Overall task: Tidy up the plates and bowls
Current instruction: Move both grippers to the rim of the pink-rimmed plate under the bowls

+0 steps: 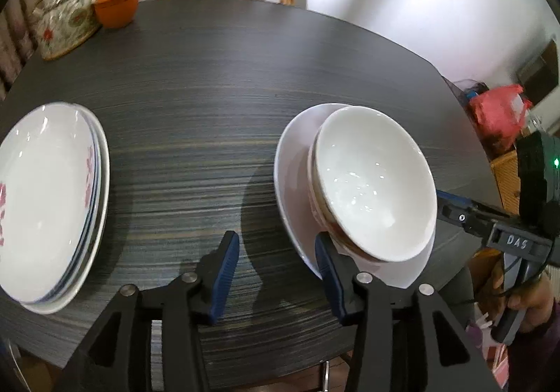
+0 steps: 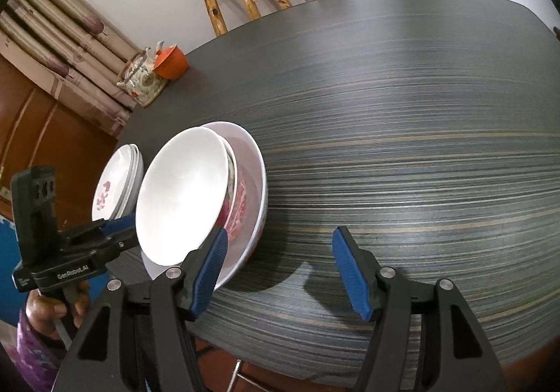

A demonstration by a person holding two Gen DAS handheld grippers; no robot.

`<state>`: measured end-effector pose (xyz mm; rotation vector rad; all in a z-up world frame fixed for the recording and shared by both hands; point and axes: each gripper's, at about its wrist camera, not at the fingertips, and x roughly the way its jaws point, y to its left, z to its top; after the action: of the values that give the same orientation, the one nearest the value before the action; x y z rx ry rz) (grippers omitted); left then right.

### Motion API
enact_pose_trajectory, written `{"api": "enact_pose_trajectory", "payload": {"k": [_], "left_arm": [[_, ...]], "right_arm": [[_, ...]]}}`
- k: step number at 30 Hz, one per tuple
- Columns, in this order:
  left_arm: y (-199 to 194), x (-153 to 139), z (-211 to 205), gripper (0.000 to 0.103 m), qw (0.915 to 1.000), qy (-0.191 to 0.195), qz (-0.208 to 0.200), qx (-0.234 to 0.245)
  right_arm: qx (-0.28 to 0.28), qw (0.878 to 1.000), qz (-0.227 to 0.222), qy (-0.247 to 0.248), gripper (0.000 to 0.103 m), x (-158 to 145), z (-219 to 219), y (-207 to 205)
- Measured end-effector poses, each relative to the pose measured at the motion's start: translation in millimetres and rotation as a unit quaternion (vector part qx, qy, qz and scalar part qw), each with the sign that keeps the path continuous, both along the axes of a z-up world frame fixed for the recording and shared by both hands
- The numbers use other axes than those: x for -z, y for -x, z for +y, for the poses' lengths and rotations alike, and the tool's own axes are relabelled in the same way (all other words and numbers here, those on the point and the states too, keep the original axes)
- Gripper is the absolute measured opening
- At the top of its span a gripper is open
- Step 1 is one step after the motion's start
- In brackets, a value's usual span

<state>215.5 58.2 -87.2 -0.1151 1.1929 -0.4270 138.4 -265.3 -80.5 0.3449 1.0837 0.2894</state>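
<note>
Bowls [image 1: 371,182] nested crooked on right | plates [image 1: 49,196] stacked left | both grippers [image 1: 276,273] [image 2: 280,273] released, empty | top bowl might slide off

Black two-finger left gripper [image 1: 276,273] fitted with ribbed blue pads, silver pivot screws, right gripper [image 2: 280,273] built alike, "GenRobot.AI" lettering, purple patterned sleeve [image 2: 33,357] worn.
</note>
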Motion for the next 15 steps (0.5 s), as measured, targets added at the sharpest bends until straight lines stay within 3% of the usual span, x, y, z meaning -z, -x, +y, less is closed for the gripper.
{"api": "enact_pose_trajectory", "payload": {"k": [8, 15], "left_arm": [[-8, 5, -18, 0.047, 0.9998, -0.007, 0.014, -0.012], [-11, 9, -13, 0.049, 0.9990, 0.003, 0.036, -0.028]], "right_arm": [[-0.005, 1.000, 0.019, 0.018, 0.049, 5, 3, -12], [-0.011, 0.999, 0.025, 0.018, 0.048, 11, 8, -25]]}}
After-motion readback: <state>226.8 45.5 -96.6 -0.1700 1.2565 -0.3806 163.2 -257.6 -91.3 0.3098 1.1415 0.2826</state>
